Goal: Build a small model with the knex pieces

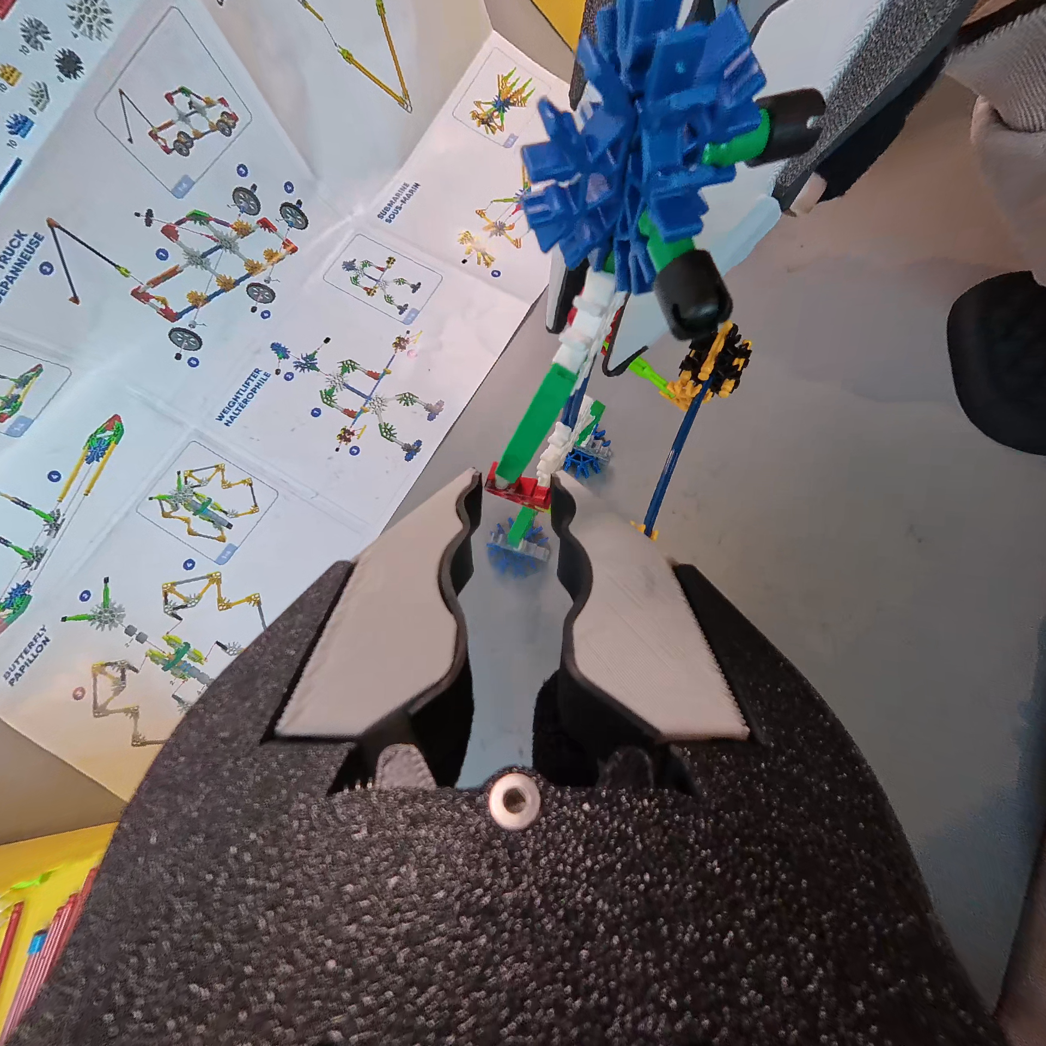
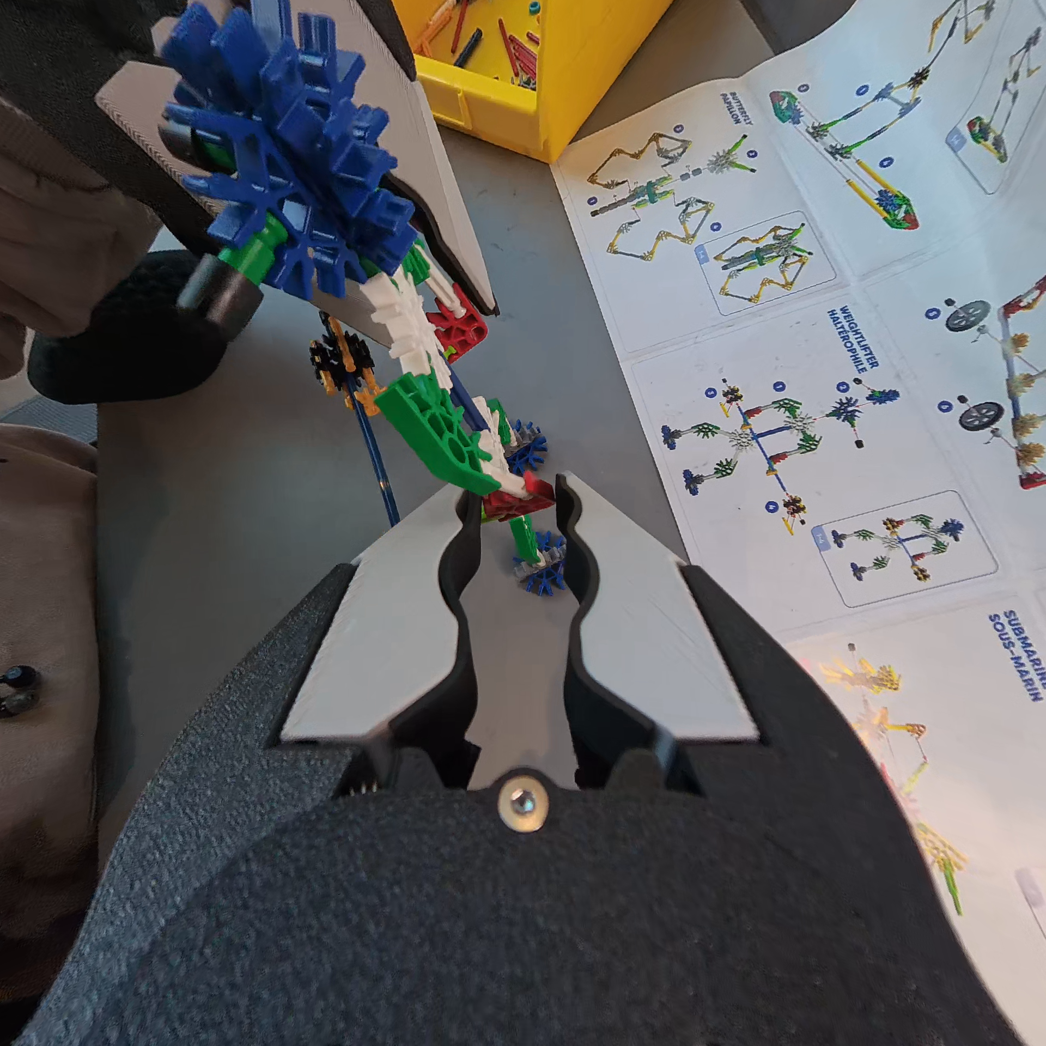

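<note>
We held a plastic rod-and-connector model (image 1: pixel 571 430) above the grey table (image 1: pixel 849 566), beside an instruction sheet (image 1: pixel 226 339). Each gripper, left (image 1: pixel 516 485) and right (image 2: pixel 516 493), pinched a red connector (image 1: pixel 518 488). It looked light, rigid, likely to pop apart; connectors seemed safest to grip.

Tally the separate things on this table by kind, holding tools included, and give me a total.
Tools: 2, the left tool and the right tool, each clamped on a red piece of the model
Toy model: 1
Instruction sheet: 1
Yellow bin: 1, its loose rods not counted
Total: 5
</note>
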{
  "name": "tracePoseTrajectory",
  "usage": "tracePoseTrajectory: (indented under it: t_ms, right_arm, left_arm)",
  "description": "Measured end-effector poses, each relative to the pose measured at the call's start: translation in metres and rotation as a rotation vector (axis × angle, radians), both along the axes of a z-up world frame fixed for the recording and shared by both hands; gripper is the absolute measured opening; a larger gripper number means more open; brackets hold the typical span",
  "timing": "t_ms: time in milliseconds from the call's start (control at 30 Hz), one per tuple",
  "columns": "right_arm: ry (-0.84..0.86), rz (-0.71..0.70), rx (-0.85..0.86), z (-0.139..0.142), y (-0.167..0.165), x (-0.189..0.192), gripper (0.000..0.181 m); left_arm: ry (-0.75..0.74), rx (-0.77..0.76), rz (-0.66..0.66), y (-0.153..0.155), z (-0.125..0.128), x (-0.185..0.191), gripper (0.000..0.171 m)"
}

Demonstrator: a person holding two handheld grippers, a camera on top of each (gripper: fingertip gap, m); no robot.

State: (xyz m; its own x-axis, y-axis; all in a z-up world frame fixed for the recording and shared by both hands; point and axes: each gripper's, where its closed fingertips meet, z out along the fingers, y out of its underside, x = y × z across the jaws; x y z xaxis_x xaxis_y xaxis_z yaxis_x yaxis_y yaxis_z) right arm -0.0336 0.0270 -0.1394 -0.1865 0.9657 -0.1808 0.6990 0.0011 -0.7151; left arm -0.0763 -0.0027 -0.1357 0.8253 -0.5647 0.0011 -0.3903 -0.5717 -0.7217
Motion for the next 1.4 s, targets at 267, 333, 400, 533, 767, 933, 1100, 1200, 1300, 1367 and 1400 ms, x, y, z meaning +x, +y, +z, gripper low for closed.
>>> tracePoseTrajectory:
  t_ms: [267, 333, 400, 533, 767, 933, 1100, 1200, 1300, 1367, 1400]
  right_arm:
    - [0.167, -0.071, 0.017, 0.032, 0.006, 0.010, 0.040]
    - [0.229, -0.089, 0.045, 0.042, 0.007, 0.019, 0.040]
    - [0.301, -0.099, 0.099, 0.051, 0.007, 0.028, 0.040]
    - [0.382, -0.039, 0.256, 0.068, -0.005, 0.029, 0.040]
    - [0.245, 0.082, 0.323, 0.056, -0.018, -0.009, 0.043]
    - [0.232, 0.153, 0.197, 0.049, -0.025, -0.025, 0.018]
    - [0.194, 0.171, -0.021, 0.046, -0.028, -0.026, 0.006]
    - [0.150, 0.151, -0.148, 0.046, -0.025, -0.028, 0.007]
    - [0.094, 0.110, -0.266, 0.044, -0.020, -0.030, 0.007]
    - [0.071, 0.082, -0.320, 0.042, -0.016, -0.031, 0.007]
    - [0.068, 0.076, -0.336, 0.042, -0.014, -0.031, 0.007]
  left_arm:
    - [-0.148, 0.111, -0.016, -0.020, 0.029, -0.010, 0.034]
    - [-0.185, 0.171, 0.007, -0.026, 0.034, -0.021, 0.034]
    - [-0.213, 0.195, 0.036, -0.034, 0.028, -0.032, 0.034]
    - [-0.166, 0.180, 0.021, -0.037, -0.018, -0.046, 0.039]
    - [-0.188, 0.204, -0.166, -0.012, -0.076, 0.000, 0.054]
    - [-0.203, 0.266, -0.221, 0.006, -0.071, 0.030, 0.051]
    - [-0.196, 0.318, -0.212, 0.013, -0.066, 0.032, 0.005]
    - [-0.202, 0.314, -0.240, 0.010, -0.066, 0.034, 0.005]
    - [-0.182, 0.332, -0.268, 0.008, -0.067, 0.036, 0.005]
    - [-0.170, 0.340, -0.277, 0.007, -0.067, 0.036, 0.004]
    - [-0.169, 0.340, -0.278, 0.007, -0.067, 0.036, 0.004]
